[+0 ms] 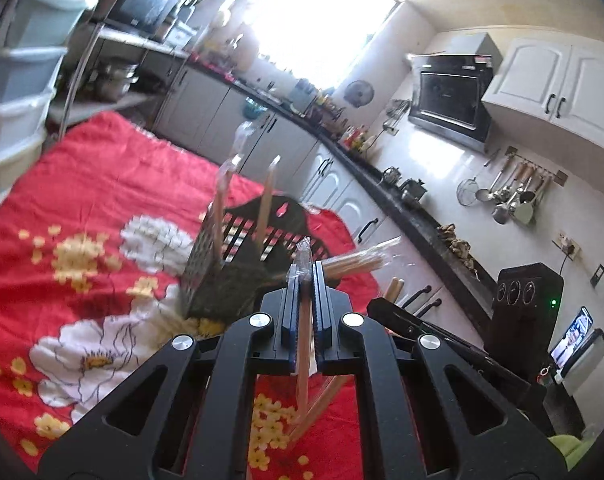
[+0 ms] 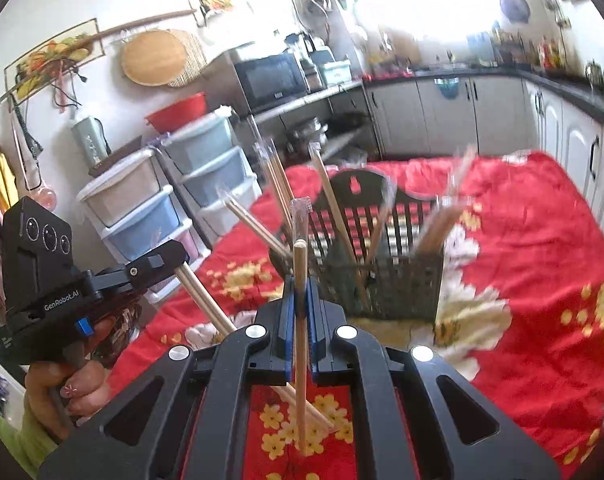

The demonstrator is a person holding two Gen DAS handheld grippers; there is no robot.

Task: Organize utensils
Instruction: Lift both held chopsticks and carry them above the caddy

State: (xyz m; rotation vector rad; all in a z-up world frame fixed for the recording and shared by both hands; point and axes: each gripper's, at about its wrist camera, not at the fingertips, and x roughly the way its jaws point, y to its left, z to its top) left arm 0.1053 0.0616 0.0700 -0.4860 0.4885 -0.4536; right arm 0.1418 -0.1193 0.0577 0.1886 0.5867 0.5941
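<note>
The left gripper (image 1: 305, 276) has its jaws pinched tight on a pair of wooden chopsticks (image 1: 303, 364) in a clear plastic sleeve, the crinkled sleeve end poking out just above the jaws and the sticks hanging down below them; the right gripper (image 2: 301, 292) is likewise clamped on its own chopsticks (image 2: 300, 344), whose blunt end stands above the jaws while the tips point down toward the red floral cloth (image 2: 542, 280) covering the tabletop. Ahead of both sets of jaws stands the dark slotted utensil basket (image 2: 398, 284), with several more wrapped chopsticks (image 2: 334, 204) leaning in it at odd angles. These sticks look light, stiff and thin, so weight should be no trouble, but the smooth plastic wrap is probably slippery and a pair can pivot or slide in a narrow pinch. A grip near the middle of the length, across both sticks at once, seems soundest for steering them into a basket compartment. The only legible writing is "GenRobot.AI" on the side of the left gripper's body (image 2: 58, 280) in the right wrist view; wall pictures and appliance labels are too blurred to read.
</note>
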